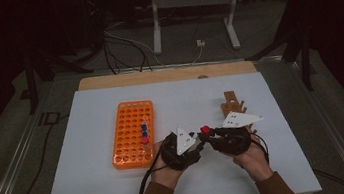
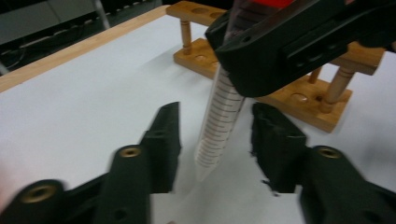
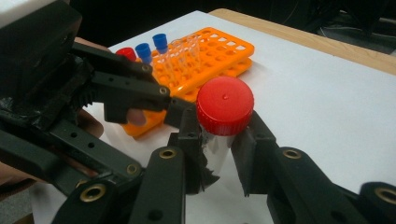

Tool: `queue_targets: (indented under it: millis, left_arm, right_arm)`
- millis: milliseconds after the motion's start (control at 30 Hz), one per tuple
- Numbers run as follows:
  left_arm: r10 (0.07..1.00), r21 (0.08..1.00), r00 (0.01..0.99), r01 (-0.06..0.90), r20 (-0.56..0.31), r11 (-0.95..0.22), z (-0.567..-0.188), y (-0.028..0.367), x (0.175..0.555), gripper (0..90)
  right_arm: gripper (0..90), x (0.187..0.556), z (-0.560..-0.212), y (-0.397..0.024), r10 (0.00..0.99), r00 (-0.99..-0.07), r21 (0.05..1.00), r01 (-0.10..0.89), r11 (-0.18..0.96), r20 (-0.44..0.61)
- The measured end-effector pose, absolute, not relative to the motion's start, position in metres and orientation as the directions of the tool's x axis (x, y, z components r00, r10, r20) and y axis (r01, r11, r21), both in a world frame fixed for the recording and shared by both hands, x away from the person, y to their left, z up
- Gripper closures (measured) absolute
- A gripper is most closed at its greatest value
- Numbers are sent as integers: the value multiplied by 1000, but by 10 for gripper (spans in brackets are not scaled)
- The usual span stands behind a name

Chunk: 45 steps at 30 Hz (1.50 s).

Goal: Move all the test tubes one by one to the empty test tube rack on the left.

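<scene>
From the high view, the left gripper [image 1: 197, 144] and the right gripper [image 1: 214, 134] meet at about six o'clock on the white surface [image 1: 96, 187], a red-capped tube [image 1: 205, 130] between them. The orange rack [image 1: 127, 133] lies at nine o'clock of them, the wooden stand [image 1: 232, 104] at one o'clock.

In the left gripper view, the graduated tube [image 2: 218, 126] hangs tip-down between the left gripper's jaws, which stand apart with a gap on both sides and do not press it. If they close off-centre, one jaw could knock the conical tip sideways and lever the tube in the other grip.

In the right gripper view, the right gripper [image 3: 223, 149] is clamped on the tube just under its red cap [image 3: 225, 105]. The hold is high and narrow, so a sideways push below, or an early release, would likely let the tube swing or drop to the surface.
</scene>
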State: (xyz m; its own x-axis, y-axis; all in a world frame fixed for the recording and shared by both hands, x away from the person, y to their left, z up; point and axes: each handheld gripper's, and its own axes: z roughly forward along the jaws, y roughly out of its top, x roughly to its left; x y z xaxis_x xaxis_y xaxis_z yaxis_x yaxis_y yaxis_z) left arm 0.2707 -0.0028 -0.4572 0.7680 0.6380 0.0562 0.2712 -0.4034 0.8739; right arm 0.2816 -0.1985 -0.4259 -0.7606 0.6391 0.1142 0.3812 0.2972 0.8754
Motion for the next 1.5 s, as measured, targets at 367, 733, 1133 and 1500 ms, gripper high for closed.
queue_targets:
  millis: [367,733,1133,1500]
  left_arm:
    - [607,882,794,257,41,-396,-457,-1,271,726]
    - [635,888,772,271,29,-371,-457,11,273,753]
    - [675,900,737,299,-7,-318,-456,46,268,754]
    - [698,904,715,308,-15,-296,-459,75,262,754]
  right_arm:
    - [741,282,-427,-198,621,-774,871,385,306,124]
    - [466,285,-421,-218,600,-777,895,387,219,189]
    - [148,287,-429,-239,718,-680,896,400,191,150]
    - [0,281,-427,-262,787,-604,903,398,160,127]
